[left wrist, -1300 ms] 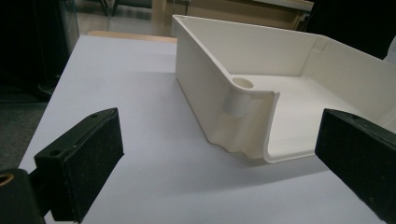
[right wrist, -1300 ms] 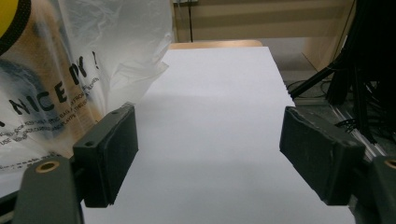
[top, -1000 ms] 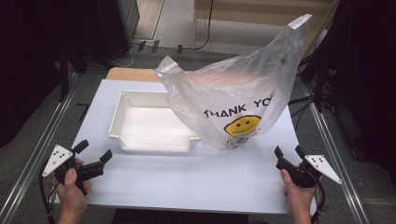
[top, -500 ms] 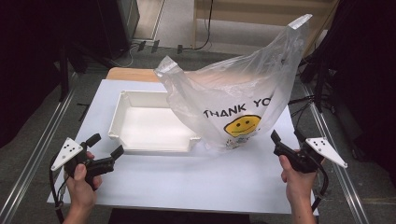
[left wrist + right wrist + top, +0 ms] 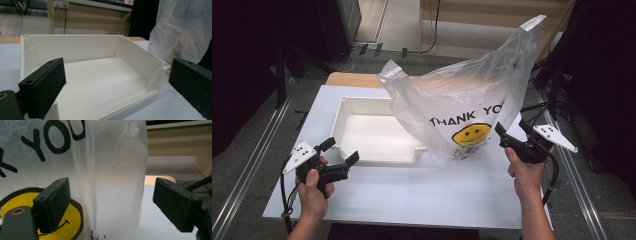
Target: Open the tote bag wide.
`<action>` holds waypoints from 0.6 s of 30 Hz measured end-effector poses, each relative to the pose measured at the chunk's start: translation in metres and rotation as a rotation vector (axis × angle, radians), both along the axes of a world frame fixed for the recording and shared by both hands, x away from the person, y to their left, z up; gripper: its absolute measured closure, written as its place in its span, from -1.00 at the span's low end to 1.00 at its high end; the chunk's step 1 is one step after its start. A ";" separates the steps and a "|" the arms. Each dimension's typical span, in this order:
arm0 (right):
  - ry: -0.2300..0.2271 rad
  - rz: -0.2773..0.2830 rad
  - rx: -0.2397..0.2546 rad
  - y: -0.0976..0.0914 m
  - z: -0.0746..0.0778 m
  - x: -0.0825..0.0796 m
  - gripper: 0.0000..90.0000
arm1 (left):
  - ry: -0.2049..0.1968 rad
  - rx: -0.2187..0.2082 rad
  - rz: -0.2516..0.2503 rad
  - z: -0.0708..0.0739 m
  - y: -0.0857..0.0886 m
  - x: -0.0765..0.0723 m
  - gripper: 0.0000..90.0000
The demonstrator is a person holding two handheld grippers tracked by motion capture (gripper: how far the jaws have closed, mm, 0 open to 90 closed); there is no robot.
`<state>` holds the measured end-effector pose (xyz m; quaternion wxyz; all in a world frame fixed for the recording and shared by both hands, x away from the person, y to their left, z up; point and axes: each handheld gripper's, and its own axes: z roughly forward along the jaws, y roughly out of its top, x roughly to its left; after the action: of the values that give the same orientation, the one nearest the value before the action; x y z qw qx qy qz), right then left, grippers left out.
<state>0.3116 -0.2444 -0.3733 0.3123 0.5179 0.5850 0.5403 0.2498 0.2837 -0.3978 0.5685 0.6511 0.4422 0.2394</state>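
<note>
1. Nearest the camera in the high view, the left gripper (image 5: 343, 152) is held above the near left part of the white table (image 5: 422, 195). Its jaws are spread apart with nothing between them, and they are aimed at the open near side of the white tray (image 5: 343, 131).

2. In the left gripper view, the white tray (image 5: 140, 53) is seen just ahead of the released pads (image 5: 50, 82), apart from them and untouched. No contents can be made out in it.

3. At the near right, the right gripper (image 5: 513, 133) is held just beside the lower right edge of the plastic bag (image 5: 462, 100). Its jaws have just been opening and now stand wide; nothing is pinched.

4. In the right gripper view, the plastic bag (image 5: 112, 177) lies between the parted pads (image 5: 56, 200), very close, but no pressing on the film is seen.

5. Farther back, the bag stands upright on the table, leaning over the tray's right end, with its handles raised.

6. The step in hand is judged to be the approach: both tools are being brought to their things, with no grasp made yet.

7. Next, a fold of thin film would need to be gathered squarely between the right pads, since slack plastic may slip; the tray may need steadying on the left.
</note>
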 end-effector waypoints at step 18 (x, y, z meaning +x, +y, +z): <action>-0.022 0.098 0.011 0.006 0.008 0.009 -0.39 | -0.004 -0.008 -0.095 0.009 -0.044 0.015 -0.97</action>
<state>0.3211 -0.2385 -0.3657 0.2891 0.4844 0.6033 0.5637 0.2646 0.2401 -0.3886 0.5827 0.6685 0.4106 0.2120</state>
